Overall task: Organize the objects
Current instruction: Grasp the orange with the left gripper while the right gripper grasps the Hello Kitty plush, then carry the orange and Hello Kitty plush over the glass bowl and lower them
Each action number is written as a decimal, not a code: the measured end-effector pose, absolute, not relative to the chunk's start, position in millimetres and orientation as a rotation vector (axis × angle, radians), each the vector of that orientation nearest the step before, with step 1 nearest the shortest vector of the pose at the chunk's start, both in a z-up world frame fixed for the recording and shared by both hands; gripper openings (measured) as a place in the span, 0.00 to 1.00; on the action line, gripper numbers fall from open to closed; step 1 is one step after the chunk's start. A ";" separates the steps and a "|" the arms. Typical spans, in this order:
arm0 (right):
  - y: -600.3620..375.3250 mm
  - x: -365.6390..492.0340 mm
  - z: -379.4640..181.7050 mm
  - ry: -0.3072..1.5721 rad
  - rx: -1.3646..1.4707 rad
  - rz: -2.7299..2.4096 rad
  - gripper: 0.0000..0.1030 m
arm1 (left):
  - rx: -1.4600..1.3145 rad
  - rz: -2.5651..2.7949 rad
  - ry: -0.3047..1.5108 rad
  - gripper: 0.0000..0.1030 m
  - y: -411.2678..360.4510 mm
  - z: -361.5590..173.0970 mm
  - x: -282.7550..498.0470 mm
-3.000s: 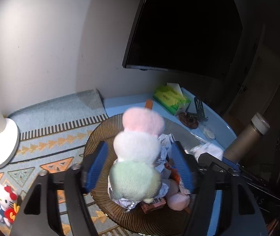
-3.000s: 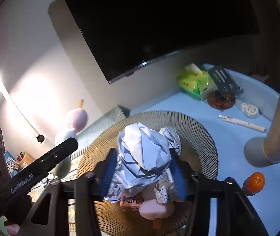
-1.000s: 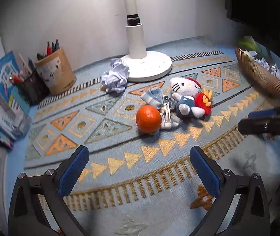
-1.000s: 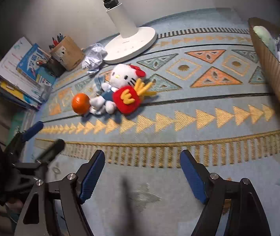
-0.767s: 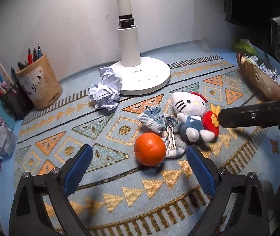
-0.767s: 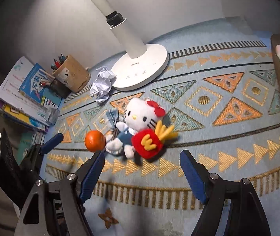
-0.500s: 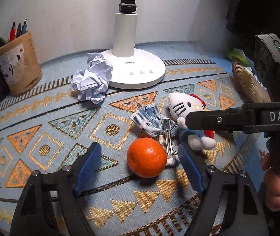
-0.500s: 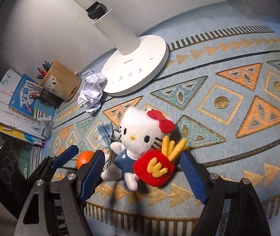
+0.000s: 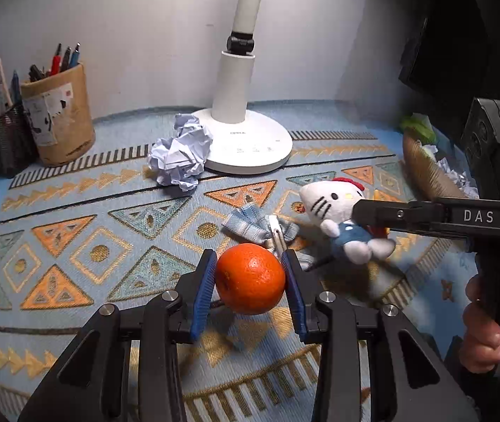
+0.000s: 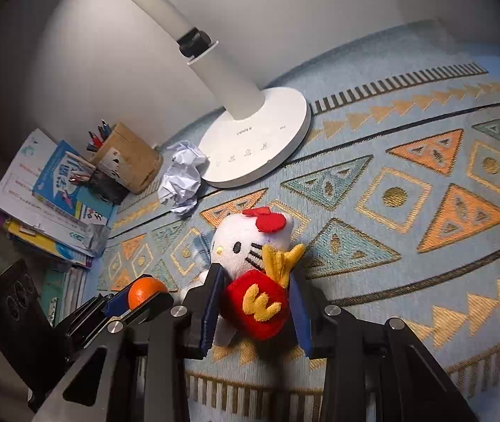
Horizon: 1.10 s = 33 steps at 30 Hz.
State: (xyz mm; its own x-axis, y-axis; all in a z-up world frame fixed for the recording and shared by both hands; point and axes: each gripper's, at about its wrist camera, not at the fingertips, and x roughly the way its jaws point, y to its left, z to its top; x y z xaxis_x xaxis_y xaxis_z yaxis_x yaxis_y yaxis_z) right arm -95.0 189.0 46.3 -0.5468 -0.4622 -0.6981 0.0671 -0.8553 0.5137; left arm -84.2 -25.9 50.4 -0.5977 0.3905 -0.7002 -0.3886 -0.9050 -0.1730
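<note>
My left gripper (image 9: pixel 250 283) is shut on an orange (image 9: pixel 250 278) just above the patterned mat (image 9: pixel 109 232); the orange also shows in the right wrist view (image 10: pixel 143 292). My right gripper (image 10: pixel 255 307) is shut on a white cat plush (image 10: pixel 250 242) with a red fries pouch (image 10: pixel 258 307), its blue pads pressing both sides of the pouch. The plush also shows in the left wrist view (image 9: pixel 337 207), partly hidden by the right gripper's black finger (image 9: pixel 425 216). A crumpled paper ball (image 9: pixel 181 154) lies by the lamp base.
A white desk lamp (image 9: pixel 246 144) stands at the back of the mat. A plaid cloth with a metal clip (image 9: pixel 260 228) lies behind the orange. A pen cup (image 9: pixel 58 112) and stacked books (image 10: pixel 46 204) are at the left. A woven basket (image 9: pixel 425 176) with paper sits at the right.
Both grippers moved from the basket to the mat. The left closed on the orange and the right closed on the cat plush within the last half second.
</note>
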 end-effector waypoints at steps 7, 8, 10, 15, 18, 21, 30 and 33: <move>207.7 -28.6 72.8 -0.435 1.275 -2.398 0.34 | -1.033 2.488 -0.036 0.34 -18.6 62.2 -21.5; 208.1 -19.7 72.1 -0.377 1.283 -2.407 0.35 | -1.034 2.487 -0.040 0.34 -15.1 58.7 -16.3; 211.9 -6.6 67.1 -0.244 1.307 -2.446 0.35 | -1.049 2.488 -0.040 0.34 -9.8 48.4 -9.8; 229.7 -0.8 45.1 -0.153 1.401 -2.407 0.41 | -1.123 2.474 -0.022 0.34 -1.2 26.3 -9.9; 244.5 12.7 48.6 -0.201 1.344 -2.440 0.69 | -1.081 2.438 0.004 0.34 0.9 26.5 -5.1; 239.0 28.1 51.9 -0.206 1.306 -2.445 0.85 | -1.082 2.446 0.021 0.34 3.1 25.5 -3.5; 173.2 30.4 25.3 0.094 1.359 -2.560 0.85 | -1.041 2.471 -0.023 0.34 -5.3 29.1 0.5; 172.9 29.1 22.2 0.117 1.350 -2.625 0.75 | -1.033 2.453 -0.027 0.34 -5.1 29.3 0.9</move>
State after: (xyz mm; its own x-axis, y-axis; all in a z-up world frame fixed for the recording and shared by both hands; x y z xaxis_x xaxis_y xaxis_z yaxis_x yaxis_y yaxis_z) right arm 29.1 172.9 22.2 -0.5687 -0.1298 -0.8123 0.2014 -0.9794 0.0155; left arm 0.9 -5.1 29.3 -0.6029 0.4325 -0.6705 -0.4176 -0.8871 -0.1967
